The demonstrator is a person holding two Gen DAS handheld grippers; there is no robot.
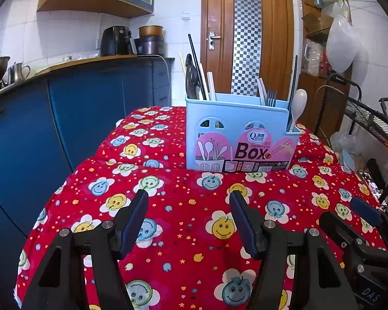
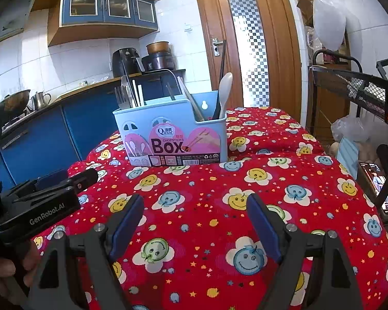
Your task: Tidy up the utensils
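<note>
The box (image 1: 241, 134) stands at the far side of the table (image 1: 183, 232), and forks, chopsticks and spoons already stand in it. No utensil lies loose. Both the left gripper (image 1: 188, 204) and right gripper (image 2: 195, 206) are wide apart and hold nothing, so the task looks finished.

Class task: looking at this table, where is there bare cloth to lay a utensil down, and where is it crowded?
Free: the red cloth between the blue box and both open grippers, left gripper and right gripper; also cloth beside the box towards the counter. Crowded: inside the box, packed with forks, chopsticks and a white spoon.
</note>
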